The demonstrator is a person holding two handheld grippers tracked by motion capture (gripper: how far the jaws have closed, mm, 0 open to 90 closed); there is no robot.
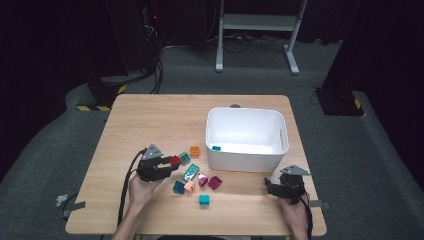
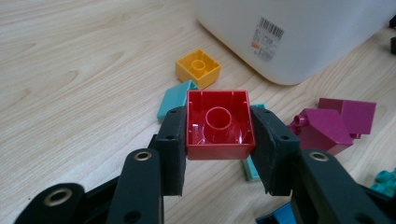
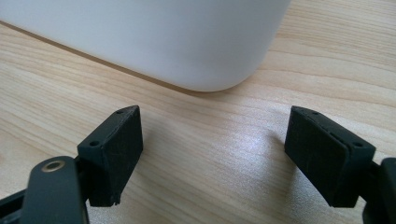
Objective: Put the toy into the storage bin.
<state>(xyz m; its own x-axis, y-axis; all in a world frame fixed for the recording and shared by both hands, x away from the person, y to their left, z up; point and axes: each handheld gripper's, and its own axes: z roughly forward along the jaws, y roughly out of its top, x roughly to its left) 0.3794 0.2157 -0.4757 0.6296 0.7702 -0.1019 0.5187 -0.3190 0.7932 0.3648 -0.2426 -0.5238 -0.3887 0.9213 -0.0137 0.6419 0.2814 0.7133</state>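
Observation:
My left gripper (image 2: 218,133) is shut on a red brick (image 2: 219,123), hollow underside facing the camera, held a little above the table. In the high view the left gripper (image 1: 172,164) and red brick (image 1: 175,160) sit left of the loose bricks. The white bin (image 1: 247,139) stands to the right, with one small teal brick (image 1: 216,148) inside near its front left corner. My right gripper (image 1: 270,185) rests near the table's front right; in its own view the right gripper (image 3: 212,154) is open with bare wood between the jaws, just in front of the bin's corner (image 3: 187,42).
Loose bricks lie between the hands: an orange one (image 1: 194,151), teal ones (image 1: 191,172), a blue one (image 1: 178,187), a pink one (image 1: 189,187), magenta ones (image 1: 215,182) and a teal cube (image 1: 204,200). The table's front edge (image 1: 200,233) is close to both hands.

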